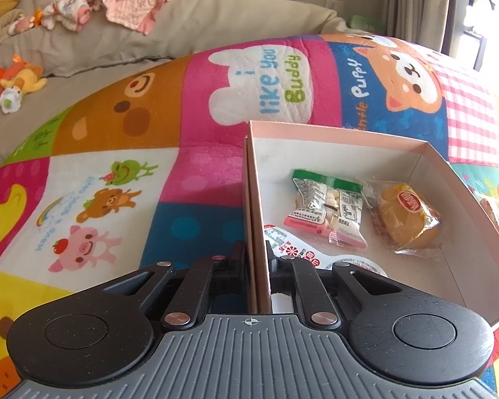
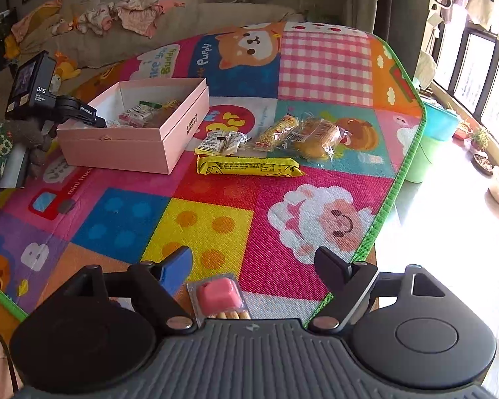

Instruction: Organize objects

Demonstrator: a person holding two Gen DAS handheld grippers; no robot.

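A pink cardboard box (image 2: 123, 148) stands open on the colourful play mat. My left gripper (image 1: 256, 259) is shut on the box's left wall (image 1: 254, 206), one finger on each side. Inside lie a green-and-pink snack packet (image 1: 329, 209), a wrapped yellow cake (image 1: 406, 219) and a white-red packet (image 1: 302, 252). My right gripper (image 2: 259, 266) is open above the mat's near edge, over a pink snack tray (image 2: 221, 296) lying between its fingers. On the mat beside the box lie a yellow bar (image 2: 249, 166), a wrapped cake (image 2: 316, 138), a white packet (image 2: 221, 143) and a yellow-red packet (image 2: 277, 131).
A beige sofa (image 2: 216, 20) with clothes and soft toys stands behind the mat. The mat's green edge (image 2: 402, 166) runs along the right, with bare floor, green and blue tubs (image 2: 432, 133) and plant pots beyond. My left gripper's body (image 2: 46, 99) shows at the box's left.
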